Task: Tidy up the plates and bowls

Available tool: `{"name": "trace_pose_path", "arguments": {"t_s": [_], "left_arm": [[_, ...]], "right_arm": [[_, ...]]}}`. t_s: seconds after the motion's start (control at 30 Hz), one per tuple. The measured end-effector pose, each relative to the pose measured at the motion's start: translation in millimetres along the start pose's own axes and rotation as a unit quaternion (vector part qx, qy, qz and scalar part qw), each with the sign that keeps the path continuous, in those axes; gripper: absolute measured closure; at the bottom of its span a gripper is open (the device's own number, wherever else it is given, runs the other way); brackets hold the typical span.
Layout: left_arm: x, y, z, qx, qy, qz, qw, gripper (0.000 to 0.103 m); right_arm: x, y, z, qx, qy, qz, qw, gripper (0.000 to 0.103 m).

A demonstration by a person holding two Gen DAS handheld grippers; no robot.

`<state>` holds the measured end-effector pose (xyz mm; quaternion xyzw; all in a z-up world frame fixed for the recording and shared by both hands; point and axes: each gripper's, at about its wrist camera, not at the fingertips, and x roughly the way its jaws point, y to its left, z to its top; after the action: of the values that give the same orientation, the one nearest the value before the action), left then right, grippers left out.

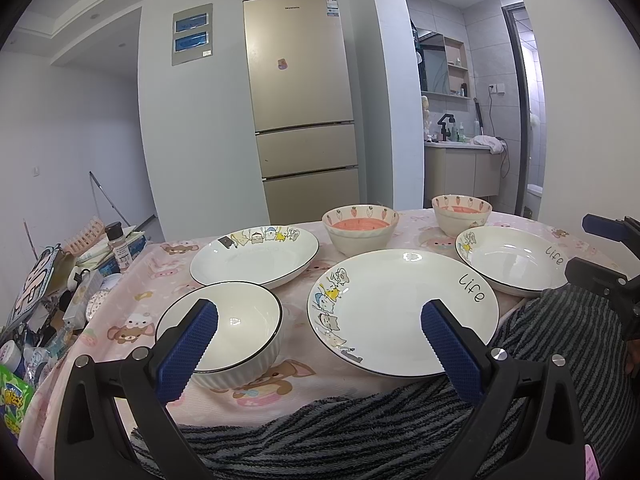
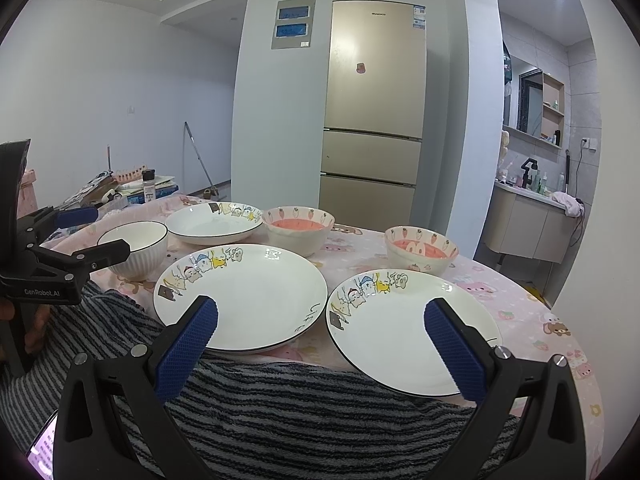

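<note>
three plates and three bowls all sit upright, openings up, on the pink cartoon-print surface; being round they have no long axis, but their printing gives a heading. the middle plate has its cartoon animals along the left rim and the word "life" toward the right. the right plate carries the same animals on its far-left rim, and the far-left plate shows them along its far rim. a white ribbed bowl with a dark rim stands near the left, just beside the middle plate but apart from it. two carrot-print bowls with pink insides stand farther back: one between the far-left plate and the middle plate's far edge, the other behind the right plate. the left gripper hovers low over the near edge, level and pointing away, its blue-padded fingers spread wide with nothing between them, framing the ribbed bowl and the middle plate. the right gripper is held likewise, wide open and empty, framing the middle and right plates. a striped grey towel covers the near edge beneath both. clutter with a spice jar lies far left; a gold fridge stands behind.
</note>
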<state>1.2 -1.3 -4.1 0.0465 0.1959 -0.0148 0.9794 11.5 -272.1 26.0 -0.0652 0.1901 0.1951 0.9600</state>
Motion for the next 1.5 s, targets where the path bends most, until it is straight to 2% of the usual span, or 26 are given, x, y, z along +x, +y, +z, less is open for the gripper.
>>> {"name": "trace_pose_path", "arguments": {"t_s": [1.03, 1.4, 1.5], "left_arm": [[0.6, -0.1, 0.0, -0.001, 0.001, 0.000, 1.0000, 0.000], [-2.0, -2.6, 1.8, -0.002, 0.005, 0.008, 1.0000, 0.000], [-10.1, -4.2, 10.9, 0.000, 0.010, -0.003, 0.9999, 0.000]], "right_arm": [[-0.2, 0.3, 0.3, -0.001, -0.001, -0.001, 1.000, 0.000], [-8.5, -2.8, 6.7, 0.005, -0.019, -0.004, 1.000, 0.000], [-16.7, -2.9, 17.2, -0.001, -0.026, -0.001, 1.000, 0.000]]}}
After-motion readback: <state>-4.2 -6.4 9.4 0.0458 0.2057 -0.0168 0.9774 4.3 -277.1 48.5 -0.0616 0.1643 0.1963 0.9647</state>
